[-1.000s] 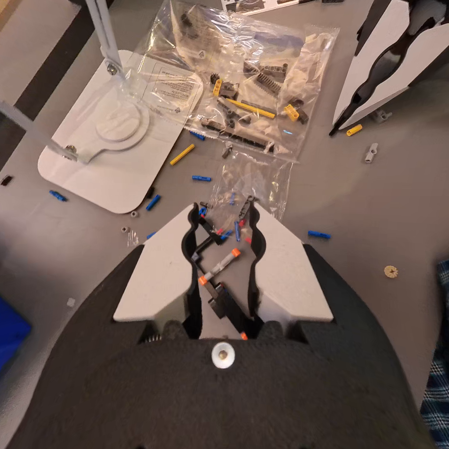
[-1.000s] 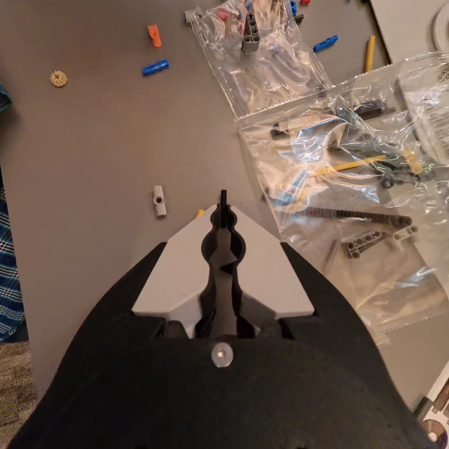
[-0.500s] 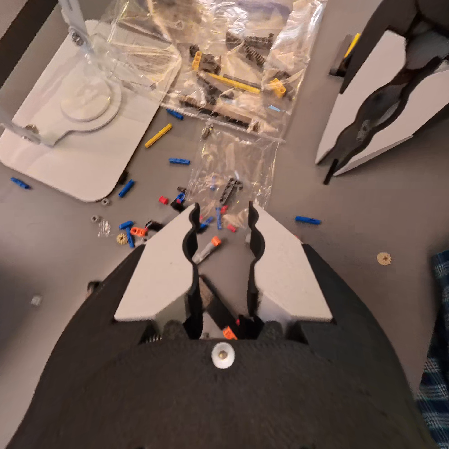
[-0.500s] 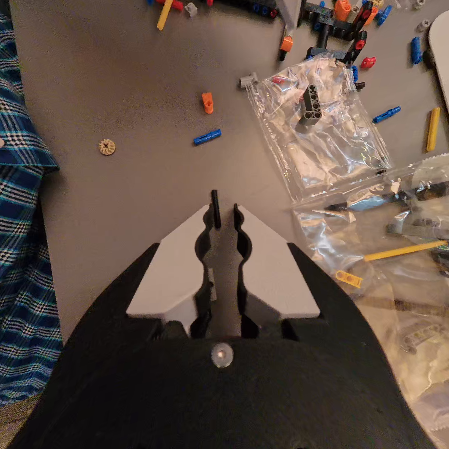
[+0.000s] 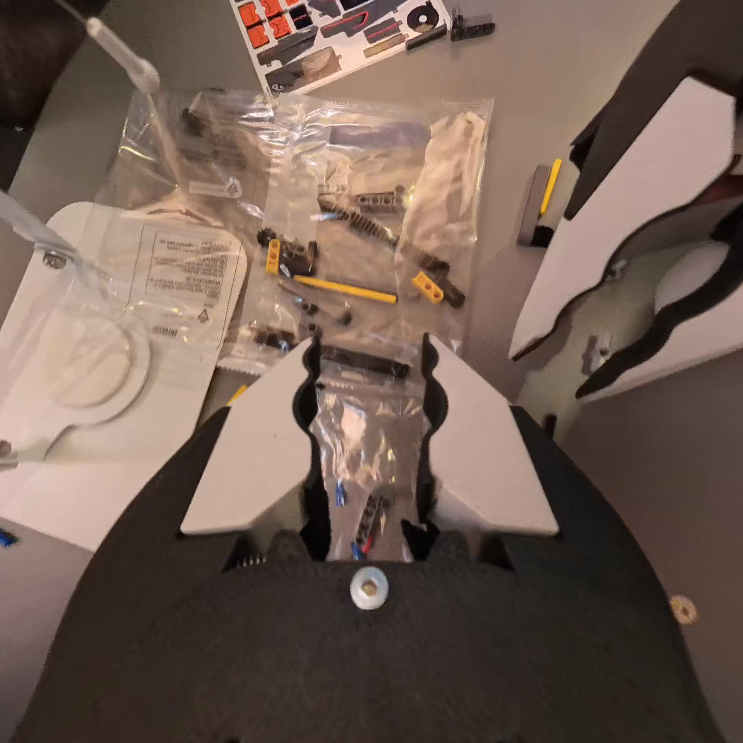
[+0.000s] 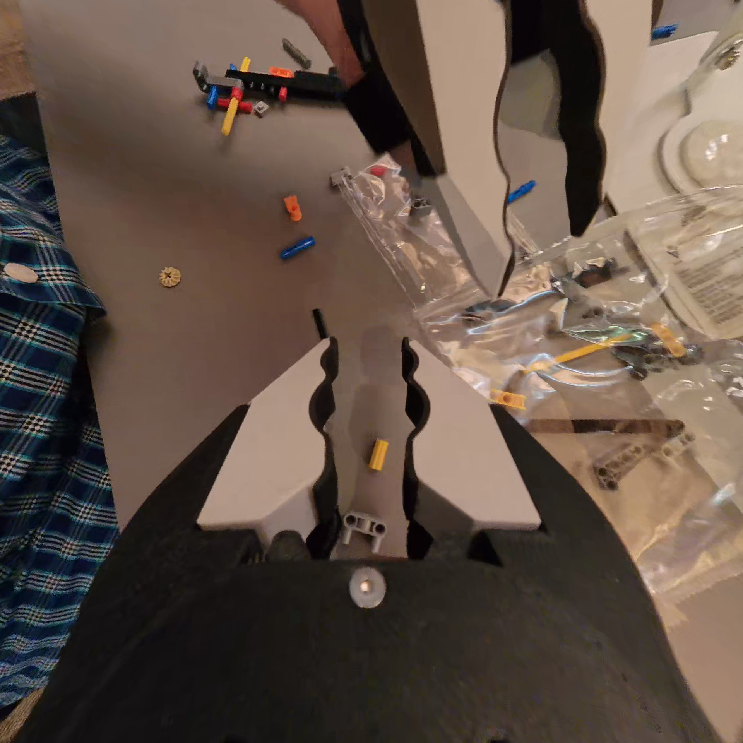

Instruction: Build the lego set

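Partly built model (image 6: 277, 86): a long black beam with red, blue, yellow and orange pins, lying flat on the grey table (image 6: 201, 193) at the far side in the right wrist view.
Large parts bag (image 5: 362, 225): clear plastic, holding a yellow axle (image 5: 345, 288), yellow connectors and dark beams; its near edge touches the left gripper's fingertips.
Small parts bag (image 5: 362, 450): clear, with a dark beam and blue pins, lying under the left gripper.
Left gripper (image 5: 370, 349): fingers spread wide, holding nothing, poised over the two bags.
Right gripper (image 6: 368, 341): fingers moderately apart and empty; a yellow bush (image 6: 378, 454) and a grey connector (image 6: 364, 530) lie on the table between them; a black pin (image 6: 320, 323) lies just beyond the left fingertip.
Loose pieces: an orange connector (image 6: 292, 207), a blue pin (image 6: 297, 248) and a tan gear (image 6: 170, 277), well apart.
Open room: bare table between the tan gear and the right gripper.
Edges: a white stand base (image 5: 92, 402) bounds the left; a sticker sheet (image 5: 337, 36) lies beyond the bags.
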Demonstrator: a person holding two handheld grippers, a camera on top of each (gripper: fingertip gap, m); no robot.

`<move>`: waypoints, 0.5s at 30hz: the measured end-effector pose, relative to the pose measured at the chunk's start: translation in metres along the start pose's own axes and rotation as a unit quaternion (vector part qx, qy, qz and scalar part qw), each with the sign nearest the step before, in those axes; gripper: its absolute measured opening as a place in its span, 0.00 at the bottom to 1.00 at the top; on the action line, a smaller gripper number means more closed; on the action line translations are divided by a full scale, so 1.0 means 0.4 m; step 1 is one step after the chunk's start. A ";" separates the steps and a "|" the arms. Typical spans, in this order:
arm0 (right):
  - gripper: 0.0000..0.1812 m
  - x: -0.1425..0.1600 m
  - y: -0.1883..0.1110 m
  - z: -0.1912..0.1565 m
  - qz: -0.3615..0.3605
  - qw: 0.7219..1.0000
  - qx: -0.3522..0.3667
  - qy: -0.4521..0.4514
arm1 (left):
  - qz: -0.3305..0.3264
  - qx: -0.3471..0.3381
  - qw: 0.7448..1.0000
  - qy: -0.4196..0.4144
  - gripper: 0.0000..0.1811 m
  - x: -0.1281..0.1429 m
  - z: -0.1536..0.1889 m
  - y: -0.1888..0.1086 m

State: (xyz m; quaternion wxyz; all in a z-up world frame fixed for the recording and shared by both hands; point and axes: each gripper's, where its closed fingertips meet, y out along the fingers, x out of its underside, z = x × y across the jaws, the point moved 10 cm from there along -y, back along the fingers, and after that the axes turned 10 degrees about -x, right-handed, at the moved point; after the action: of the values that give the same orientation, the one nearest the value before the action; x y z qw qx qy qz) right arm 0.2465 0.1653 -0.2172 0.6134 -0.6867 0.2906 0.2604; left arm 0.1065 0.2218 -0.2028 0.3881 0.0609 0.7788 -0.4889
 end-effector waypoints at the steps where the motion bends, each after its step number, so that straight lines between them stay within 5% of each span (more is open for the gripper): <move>1: 0.16 0.001 -0.006 0.008 0.002 1.000 0.007 0.005 | -0.005 -0.007 1.000 0.001 0.30 -0.012 0.000 0.017; 5: 0.16 0.010 -0.032 0.037 0.005 0.999 0.035 0.016 | -0.037 0.010 0.999 0.010 0.35 -0.033 0.012 0.081; 15: 0.16 0.036 -0.082 0.076 0.002 0.996 0.076 0.042 | -0.071 -0.010 0.996 0.052 0.20 -0.032 0.032 0.146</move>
State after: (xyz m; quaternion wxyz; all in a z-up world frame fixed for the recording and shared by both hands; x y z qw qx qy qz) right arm 0.2801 0.1970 -0.2083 0.6501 -0.6483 0.3364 0.2095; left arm 0.1499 0.2452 -0.2390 0.3121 0.0267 0.8051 -0.5037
